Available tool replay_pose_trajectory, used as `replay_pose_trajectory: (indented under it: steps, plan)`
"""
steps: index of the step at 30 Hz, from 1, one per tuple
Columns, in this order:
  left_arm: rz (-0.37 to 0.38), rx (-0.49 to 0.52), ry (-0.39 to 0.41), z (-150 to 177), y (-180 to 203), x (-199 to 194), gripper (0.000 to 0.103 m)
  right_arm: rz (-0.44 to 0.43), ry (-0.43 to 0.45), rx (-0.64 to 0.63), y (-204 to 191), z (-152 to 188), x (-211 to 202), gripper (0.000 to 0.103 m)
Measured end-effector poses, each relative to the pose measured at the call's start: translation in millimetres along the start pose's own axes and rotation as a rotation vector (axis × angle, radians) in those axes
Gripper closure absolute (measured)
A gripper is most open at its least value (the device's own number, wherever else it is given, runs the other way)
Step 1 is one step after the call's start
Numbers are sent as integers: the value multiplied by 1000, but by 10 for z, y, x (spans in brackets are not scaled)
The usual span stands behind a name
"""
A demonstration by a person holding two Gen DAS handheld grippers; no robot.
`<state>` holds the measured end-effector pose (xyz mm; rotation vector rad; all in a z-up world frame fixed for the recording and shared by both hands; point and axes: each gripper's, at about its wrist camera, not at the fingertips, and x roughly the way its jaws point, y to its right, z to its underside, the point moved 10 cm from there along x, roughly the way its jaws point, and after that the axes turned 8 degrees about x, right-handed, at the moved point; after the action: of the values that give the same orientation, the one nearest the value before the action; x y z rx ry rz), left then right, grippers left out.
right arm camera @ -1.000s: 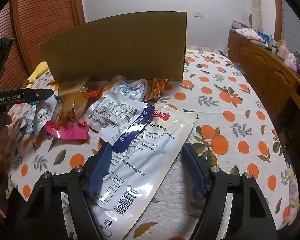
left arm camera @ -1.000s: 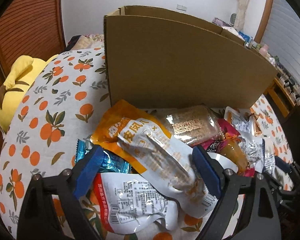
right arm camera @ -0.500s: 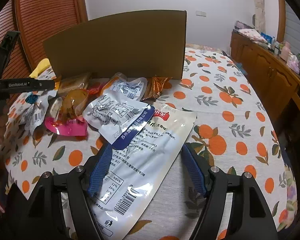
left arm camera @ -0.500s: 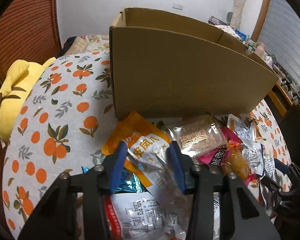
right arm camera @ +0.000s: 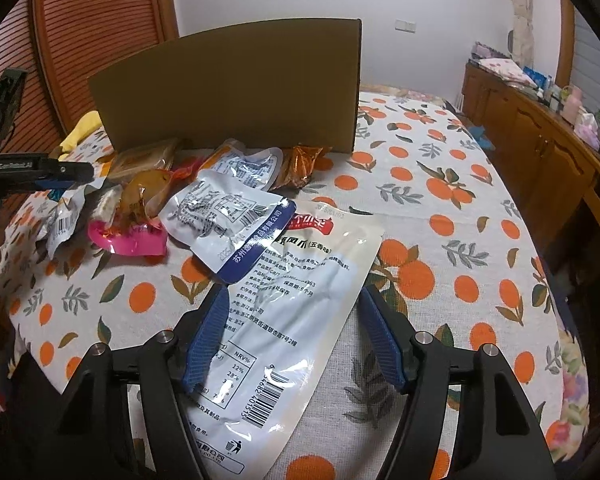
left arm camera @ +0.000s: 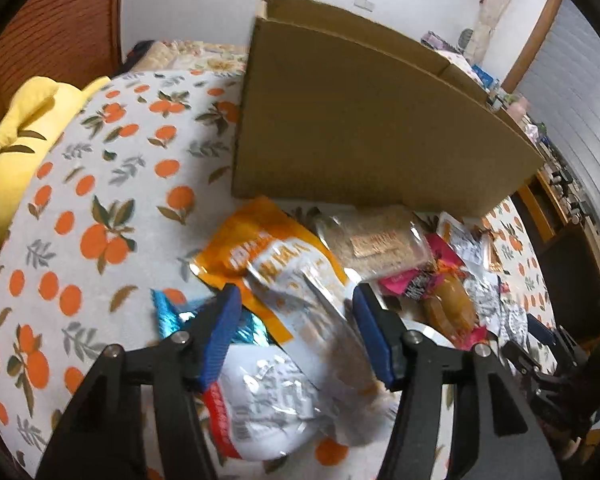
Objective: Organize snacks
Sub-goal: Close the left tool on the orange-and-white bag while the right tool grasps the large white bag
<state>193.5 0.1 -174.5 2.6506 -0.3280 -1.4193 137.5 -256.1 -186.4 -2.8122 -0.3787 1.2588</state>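
A heap of snack packets lies on the orange-print tablecloth before a tall cardboard box [left arm camera: 360, 120], which also shows in the right wrist view [right arm camera: 236, 84]. My left gripper [left arm camera: 296, 332] is shut on a long white and orange packet [left arm camera: 300, 292], its blue pads pressing both sides. Beside it lie an orange bag [left arm camera: 244, 248], a cracker pack [left arm camera: 376, 240] and a blue foil packet [left arm camera: 172, 316]. My right gripper [right arm camera: 292, 336] is open, its fingers astride a large white pouch [right arm camera: 296, 308] lying flat. A silver and blue packet [right arm camera: 228, 220] overlaps the pouch.
A yellow plush toy [left arm camera: 24, 128] sits at the table's left edge. A wooden sideboard [right arm camera: 540, 128] with small items stands along the right wall. A pink packet [right arm camera: 132, 240] and an amber pack [right arm camera: 140, 192] lie in the heap. The left gripper's tip [right arm camera: 64, 172] shows in the right view.
My left gripper, open one second ago, closed on the white and orange packet. The packet now sits raised between the pads. The right gripper has hardly moved.
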Motion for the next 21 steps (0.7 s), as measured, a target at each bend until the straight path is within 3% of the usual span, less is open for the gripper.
replay_pose_trajectory:
  steps: [3,6,13,21]
  plan:
    - [37,-15,-38,40,74,102,34,-1,-1,0,-1,2,3,34]
    - [15,1,-53,25,137,167,30,-1,1,0,3,0,4,34]
    - [-31,88,-74,-35,287,301,30,10,6,-1,-16,-4,10,33]
    - [-37,124,-47,-15,236,247,64,6,5,-7,-10,6,7,33]
